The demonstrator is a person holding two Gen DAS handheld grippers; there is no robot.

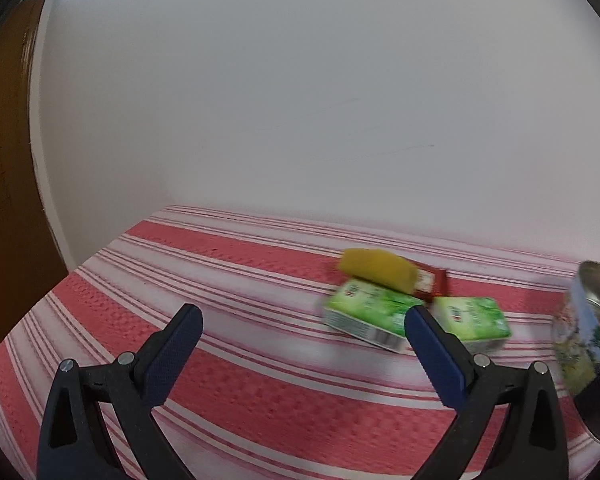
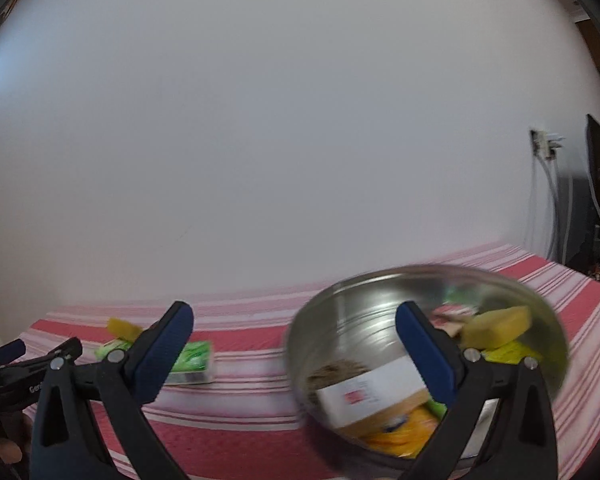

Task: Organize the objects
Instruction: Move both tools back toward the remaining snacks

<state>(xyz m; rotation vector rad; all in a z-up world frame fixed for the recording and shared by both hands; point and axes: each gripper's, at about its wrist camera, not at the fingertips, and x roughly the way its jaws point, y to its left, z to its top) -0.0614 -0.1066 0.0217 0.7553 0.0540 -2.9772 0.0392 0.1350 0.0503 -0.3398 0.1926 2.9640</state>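
Left gripper (image 1: pixel 302 318): jaws are spread wide, nothing held. Two green tissue packs (image 1: pixel 366 316), light and soft, are seen beyond the right jaw; a grip across the short sides is advised. Right gripper (image 2: pixel 294 318): jaws spread, empty; the metal bowl (image 2: pixel 340 320), rigid and slippery, is framed between them.

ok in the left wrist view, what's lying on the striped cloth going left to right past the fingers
yellow sponge → left green pack → right green pack → round tin at the right edge. The red packet behind the sponge overlaps, so it is left out.
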